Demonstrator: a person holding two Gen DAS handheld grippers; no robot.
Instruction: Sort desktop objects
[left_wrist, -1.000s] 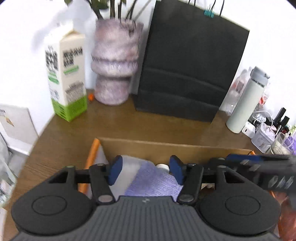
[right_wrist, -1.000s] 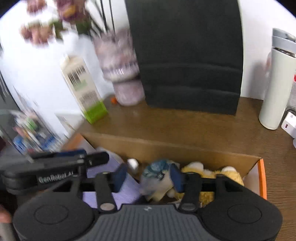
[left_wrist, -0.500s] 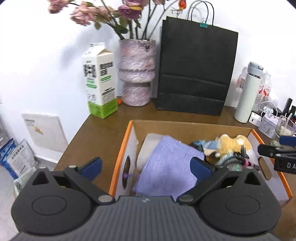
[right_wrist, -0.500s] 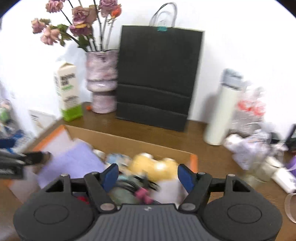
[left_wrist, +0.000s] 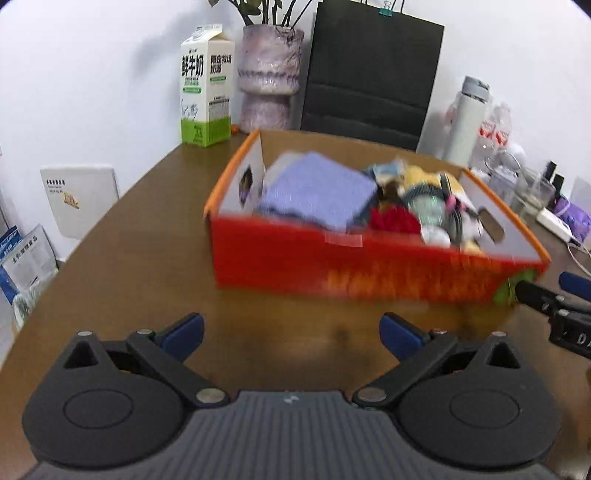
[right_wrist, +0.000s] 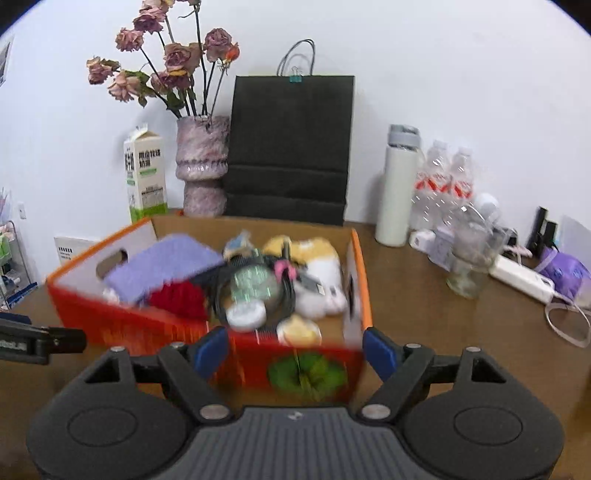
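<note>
Both the left claw (left_wrist: 291, 328) and right claw (right_wrist: 295, 349) gape, released; milk carton (left_wrist: 207, 85) reads 鲜牛奶

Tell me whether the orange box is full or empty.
Full: the orange box holds a purple cloth, yellow plush toy and cables heaped to its rim.

Orange box (left_wrist: 369, 269), open top, sits on table ahead of the left tongs (left_wrist: 291, 332), apart from them; in right view its near corner lies just past the right tongs (right_wrist: 295, 350), both w/ jaws wide. Inside: purple cloth (left_wrist: 317, 192) on left, red fabric (right_wrist: 177, 299), black cable coil (right_wrist: 255, 284), yellow-white plush (right_wrist: 314, 266) at right. Packed full, blurry.
</note>
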